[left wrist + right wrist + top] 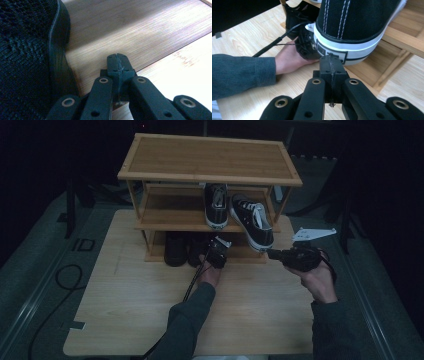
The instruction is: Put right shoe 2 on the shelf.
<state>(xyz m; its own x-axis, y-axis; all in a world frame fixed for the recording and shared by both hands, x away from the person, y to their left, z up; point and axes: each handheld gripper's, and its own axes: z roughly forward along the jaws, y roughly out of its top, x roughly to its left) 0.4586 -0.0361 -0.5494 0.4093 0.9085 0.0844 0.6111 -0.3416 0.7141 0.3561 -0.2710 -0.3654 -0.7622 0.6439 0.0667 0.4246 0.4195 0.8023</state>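
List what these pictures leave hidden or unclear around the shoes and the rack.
- Black shoes on the bottom shelf: high view too dark to tell their make; middle shelf shades them.
- Right sneaker: right gripper view cuts off all but its heel.
- Dark knit shoe: left gripper view too close, cut by the edge.
- Left gripper: the hand hides its jaws in the high view.

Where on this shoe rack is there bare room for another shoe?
The top shelf is bare edge to edge. The middle shelf is free left of the two black sneakers. The bottom shelf is crowded: dark shoes and the left gripper sit there.
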